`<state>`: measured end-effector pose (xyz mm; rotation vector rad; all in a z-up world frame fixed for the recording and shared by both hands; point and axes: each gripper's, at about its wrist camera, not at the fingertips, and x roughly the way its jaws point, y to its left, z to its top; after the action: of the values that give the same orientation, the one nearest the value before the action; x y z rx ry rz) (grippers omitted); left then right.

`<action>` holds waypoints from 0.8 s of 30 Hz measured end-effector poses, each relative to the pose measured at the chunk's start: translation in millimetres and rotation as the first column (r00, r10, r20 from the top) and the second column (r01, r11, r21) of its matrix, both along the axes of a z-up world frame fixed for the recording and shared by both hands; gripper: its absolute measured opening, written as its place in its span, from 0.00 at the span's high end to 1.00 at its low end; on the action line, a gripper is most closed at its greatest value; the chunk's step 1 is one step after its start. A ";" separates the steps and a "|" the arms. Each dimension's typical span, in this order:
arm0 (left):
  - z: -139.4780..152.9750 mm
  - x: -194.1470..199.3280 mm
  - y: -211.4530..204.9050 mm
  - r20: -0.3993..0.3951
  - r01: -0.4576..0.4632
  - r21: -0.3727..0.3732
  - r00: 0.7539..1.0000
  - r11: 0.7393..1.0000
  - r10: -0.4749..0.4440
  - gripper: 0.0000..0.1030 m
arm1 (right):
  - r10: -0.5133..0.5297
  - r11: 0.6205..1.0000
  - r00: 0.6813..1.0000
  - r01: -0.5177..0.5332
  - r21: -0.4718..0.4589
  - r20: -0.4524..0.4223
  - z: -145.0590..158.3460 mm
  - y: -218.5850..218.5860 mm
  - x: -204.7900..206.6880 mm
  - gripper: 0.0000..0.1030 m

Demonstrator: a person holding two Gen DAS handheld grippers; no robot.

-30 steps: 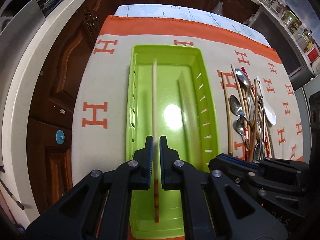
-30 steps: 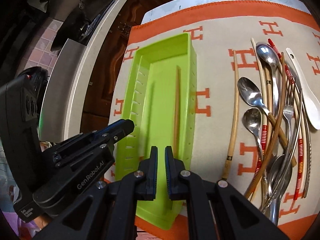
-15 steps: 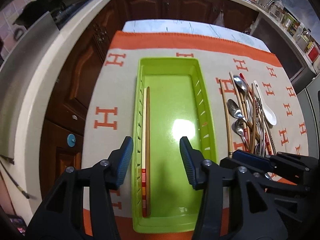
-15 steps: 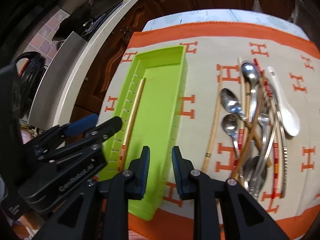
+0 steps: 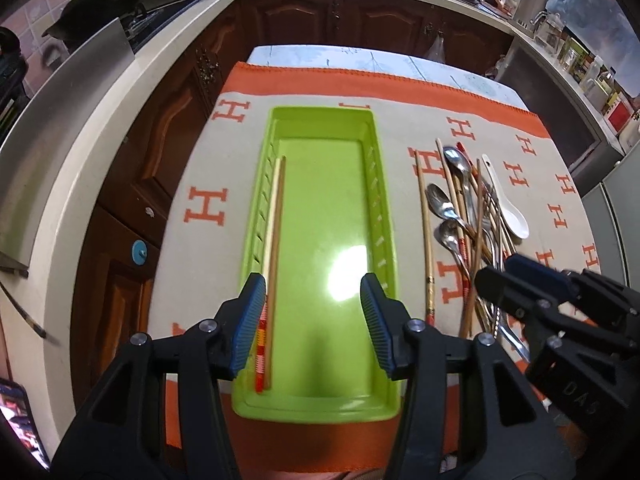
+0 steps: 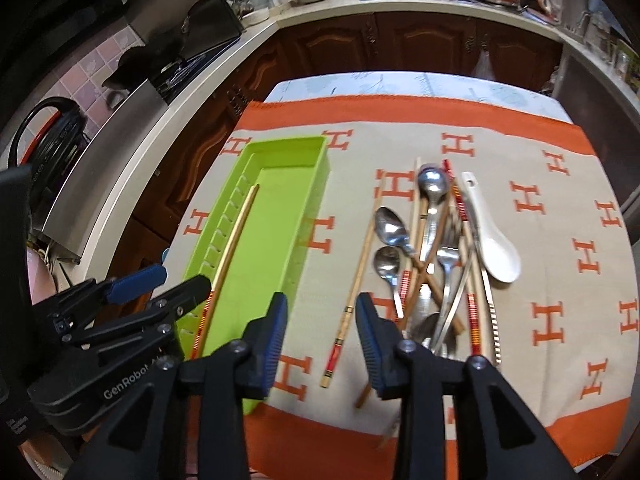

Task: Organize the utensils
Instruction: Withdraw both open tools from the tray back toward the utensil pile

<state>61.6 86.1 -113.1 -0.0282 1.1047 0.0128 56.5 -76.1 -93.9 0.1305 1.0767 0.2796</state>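
You were between picks: two chopsticks lay side by side along the left wall of the tray, and neither claw held anything. Your left claw stood wide above the tray's near end, its left finger just over the chopsticks' banded ends, though whether it touched them I cannot tell. Your right claw also stood wide, hovering over the cloth between the tray and the pile of spoons, forks and chopsticks. The lone chopstick lay apart from the pile, and its banded end sat between the right claw's fingers and a little ahead of them. That looked like the next piece to take. The move would call for lowering the right claw onto that near end, closing across the thin shaft, and lifting it clear without dragging the crossed pieces beside it. The white spoon lay at the pile's far right.
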 end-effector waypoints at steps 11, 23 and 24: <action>10.2 -9.5 -50.6 0.020 0.092 -0.002 0.996 0.996 -0.092 0.52 | -0.043 0.999 0.996 0.045 -0.020 0.081 28.0 -54.5 -18.7 0.49; 21.4 -1.3 -103.0 0.107 0.181 -0.008 0.978 0.983 -0.179 0.49 | -0.130 0.990 0.979 0.138 -0.041 0.160 29.4 -117.3 -23.1 0.49; 19.5 0.3 -106.0 0.102 0.188 -0.008 0.977 0.982 -0.187 0.49 | -0.136 0.988 0.980 0.145 -0.050 0.147 25.8 -120.5 -21.2 0.49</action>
<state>61.8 -20.0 -93.6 0.0592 1.0028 -0.1662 35.2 -196.5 -68.1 0.1297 0.9274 0.1268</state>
